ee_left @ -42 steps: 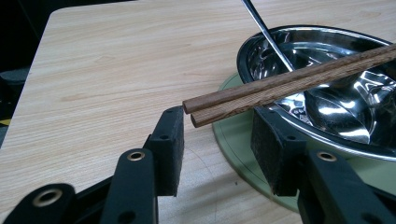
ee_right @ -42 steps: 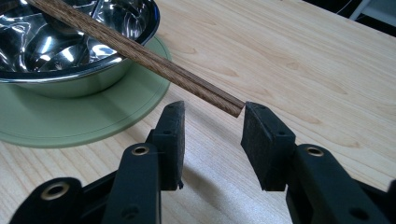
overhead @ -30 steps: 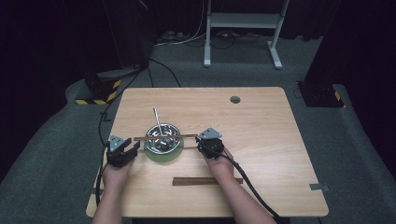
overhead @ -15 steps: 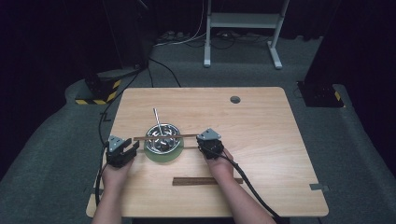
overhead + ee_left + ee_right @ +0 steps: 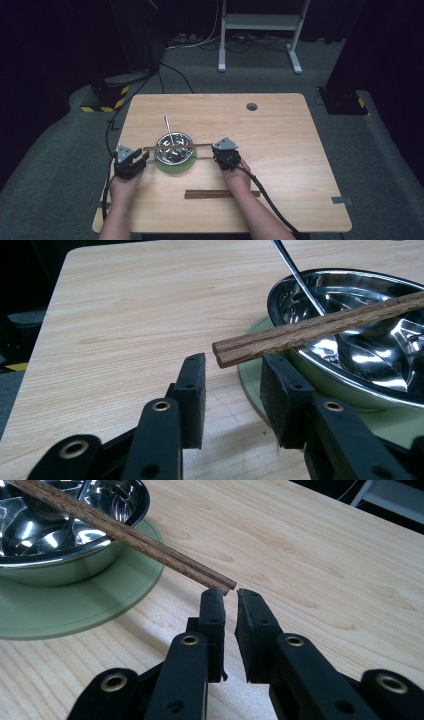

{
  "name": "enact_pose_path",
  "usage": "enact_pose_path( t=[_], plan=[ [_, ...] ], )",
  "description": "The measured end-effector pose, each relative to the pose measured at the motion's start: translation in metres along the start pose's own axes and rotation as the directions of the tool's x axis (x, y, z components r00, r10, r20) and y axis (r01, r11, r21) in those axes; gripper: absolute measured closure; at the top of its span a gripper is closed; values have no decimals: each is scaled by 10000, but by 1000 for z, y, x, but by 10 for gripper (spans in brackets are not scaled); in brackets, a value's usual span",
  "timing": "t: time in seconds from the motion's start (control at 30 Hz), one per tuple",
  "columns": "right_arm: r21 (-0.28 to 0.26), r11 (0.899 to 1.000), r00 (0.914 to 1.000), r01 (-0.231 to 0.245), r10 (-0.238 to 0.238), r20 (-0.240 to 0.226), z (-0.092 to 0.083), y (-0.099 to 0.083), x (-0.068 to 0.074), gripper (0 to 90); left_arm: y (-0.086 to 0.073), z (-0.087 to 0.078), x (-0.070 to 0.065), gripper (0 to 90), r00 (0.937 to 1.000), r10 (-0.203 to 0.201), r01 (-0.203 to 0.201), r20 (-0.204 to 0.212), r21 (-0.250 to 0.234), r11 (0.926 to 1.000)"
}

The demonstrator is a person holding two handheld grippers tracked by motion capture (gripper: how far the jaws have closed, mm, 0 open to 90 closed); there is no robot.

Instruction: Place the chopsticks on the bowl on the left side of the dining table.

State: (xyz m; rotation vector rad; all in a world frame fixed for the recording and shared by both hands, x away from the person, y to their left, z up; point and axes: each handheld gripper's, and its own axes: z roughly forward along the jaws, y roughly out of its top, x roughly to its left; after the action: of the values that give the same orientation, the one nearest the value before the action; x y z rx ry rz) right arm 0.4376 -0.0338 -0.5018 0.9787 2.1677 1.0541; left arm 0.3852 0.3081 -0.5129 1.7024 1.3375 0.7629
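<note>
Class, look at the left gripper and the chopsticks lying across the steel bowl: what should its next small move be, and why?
Probably finish closing the left gripper on the chopsticks. Its jaws have just been closing, yet the pads stand apart, with the thick end at the gap and neither pad pressing on it. The sticks rest across the rim of the bowl, so a firm grip should come before any lift.

Chopsticks (image 5: 177,146) bridge bowl (image 5: 173,149), block middle; table's (image 5: 280,130) far half open
</note>
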Motion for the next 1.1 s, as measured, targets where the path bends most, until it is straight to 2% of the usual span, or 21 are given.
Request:
enact_pose_path(
  t=[0.2,0.23,0.27,0.3,0.37,0.47,0.5,0.6,0.87,1.1],
  plan=[
    [-23,10000,10000,52,-52,58,-1,0,0,797,0,0,0,666,10000,47,-47,16,-13,10000],
    [16,10000,9999,-83,83,58,-1,0,1,796,0,0,0,672,10000,47,-47,21,-15,10000],
    [-21,10000,10000,51,-51,76,-1,0,0,793,0,0,0,680,10000,76,-76,12,-25,10000],
    [22,9999,9999,-102,102,83,-2,0,1,792,0,0,0,686,10000,87,-87,19,-30,10000],
    [-51,9999,9999,101,-101,53,-2,0,1,792,0,0,0,692,10000,52,-52,10,-41,10000],
    [-17,9999,9999,101,-101,56,-2,-1,1,792,0,0,0,702,10000,76,-76,1,-47,10000],
    [35,10000,10000,-69,69,44,-2,-2,2,791,0,1,0,702,10000,92,-92,-12,-54,9999],
    [-11,10000,10000,49,-49,72,-2,-3,1,787,0,1,-1,702,10000,55,-55,-4,4,10000],
    [-7,10000,9998,47,-47,193,-1,-3,0,772,-1,1,-1,687,9999,102,-102,70,65,9999],
    [-51,10000,9998,-45,46,185,-4,-5,-1,737,-1,1,0,610,10000,51,-52,44,174,9998]
  ],
)
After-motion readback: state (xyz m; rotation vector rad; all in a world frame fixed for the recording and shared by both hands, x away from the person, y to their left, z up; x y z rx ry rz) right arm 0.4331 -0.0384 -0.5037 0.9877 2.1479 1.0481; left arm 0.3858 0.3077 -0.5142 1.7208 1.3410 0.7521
